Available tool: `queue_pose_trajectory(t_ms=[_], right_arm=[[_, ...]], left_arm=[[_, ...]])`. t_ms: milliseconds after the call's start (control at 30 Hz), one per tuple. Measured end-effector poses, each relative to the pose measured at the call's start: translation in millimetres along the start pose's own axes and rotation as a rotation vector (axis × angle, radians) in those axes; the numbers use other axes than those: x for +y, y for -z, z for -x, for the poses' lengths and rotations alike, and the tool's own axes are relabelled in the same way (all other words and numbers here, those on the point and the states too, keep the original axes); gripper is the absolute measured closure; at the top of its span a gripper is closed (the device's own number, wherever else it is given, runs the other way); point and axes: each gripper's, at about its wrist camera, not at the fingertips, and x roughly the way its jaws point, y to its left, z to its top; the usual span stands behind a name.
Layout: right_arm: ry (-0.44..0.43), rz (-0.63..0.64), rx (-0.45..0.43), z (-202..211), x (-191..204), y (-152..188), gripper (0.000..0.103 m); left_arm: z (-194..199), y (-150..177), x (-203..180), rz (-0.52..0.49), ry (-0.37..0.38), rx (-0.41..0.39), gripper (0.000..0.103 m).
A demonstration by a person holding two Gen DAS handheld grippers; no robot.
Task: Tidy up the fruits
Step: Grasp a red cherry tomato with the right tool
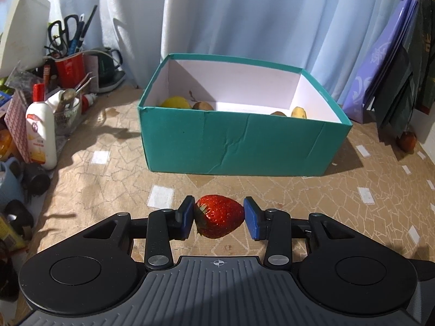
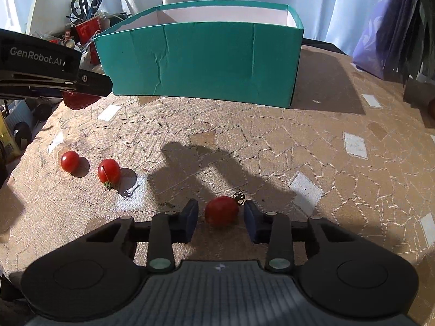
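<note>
Bare tablecloth [image 2: 244,141] before teal box [image 2: 201,59]

The teal box [image 1: 231,146] is creased matt paperboard, white inside, on a rough woven cloth [image 2: 272,149] over the desk; the strawberry [image 1: 219,216] is glossy and pitted, the tomatoes [image 2: 108,170] smooth and shiny.

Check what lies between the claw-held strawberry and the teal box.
Left wrist view: only bare patterned tablecloth between the strawberry and the teal box.
</note>
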Motion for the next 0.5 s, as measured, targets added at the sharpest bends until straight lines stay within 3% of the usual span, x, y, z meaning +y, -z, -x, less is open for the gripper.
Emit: queue_pose_trajectory(t_ms=[133, 500], right_arm=[[0.004, 0.011, -0.003, -1.5, 0.3, 1.1, 0.078], [0.026, -0.002, -0.048, 11.1, -2.1, -2.2, 0.078]], left_arm=[[-0.4, 0.2, -1.5, -0.003, 0.005, 0.005, 0.060], [-2.3, -4.4, -8.1, -0.022, -0.004, 0.009, 0.060]])
